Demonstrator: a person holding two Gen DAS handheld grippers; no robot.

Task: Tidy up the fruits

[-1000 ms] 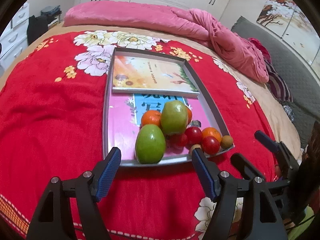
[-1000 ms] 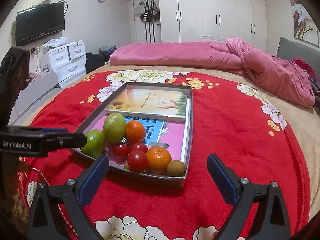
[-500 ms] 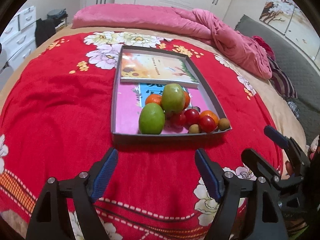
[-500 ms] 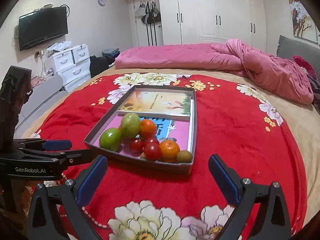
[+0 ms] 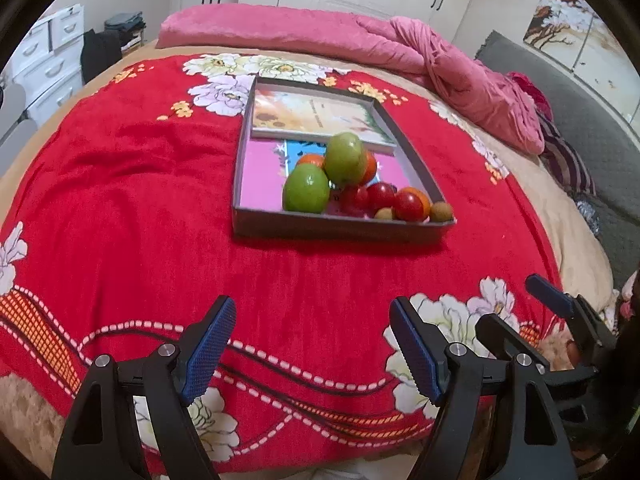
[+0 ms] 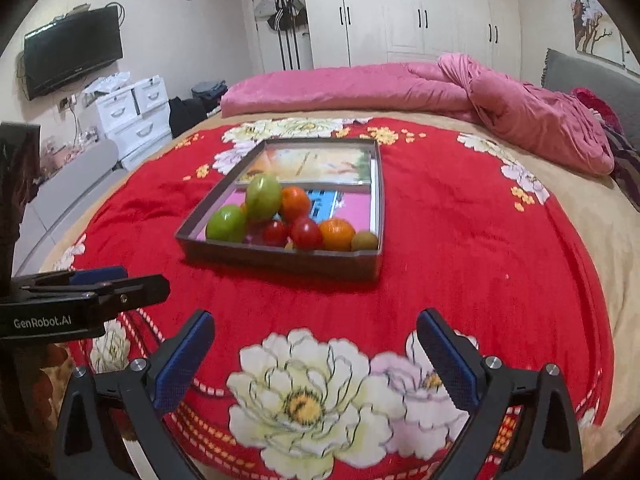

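A grey tray (image 5: 340, 230) (image 6: 280, 260) lies on the red flowered blanket. At its near end sit two green apples (image 5: 306, 188) (image 6: 226, 223), one propped on the pile (image 5: 345, 159) (image 6: 263, 197), with oranges (image 5: 420, 198) (image 6: 337, 234), red tomatoes (image 5: 380, 196) (image 6: 306, 233) and small brown fruits (image 5: 442, 212) (image 6: 364, 241). Two books (image 5: 312, 114) (image 6: 316, 164) lie in the tray. My left gripper (image 5: 310, 346) hangs open and empty well short of the tray. My right gripper (image 6: 314, 354) is open and empty too, over the blanket's near edge.
A rolled pink quilt (image 5: 360, 44) (image 6: 440, 88) lies across the far side of the bed. White drawers (image 6: 136, 112) and a wall television (image 6: 72, 50) stand to the left, wardrobes (image 6: 420, 12) behind. A grey headboard (image 5: 580, 128) is on the right.
Both grippers have drawn back from the tray toward the blanket's near edge, so the tray looks smaller and farther off. The fruits have not moved.
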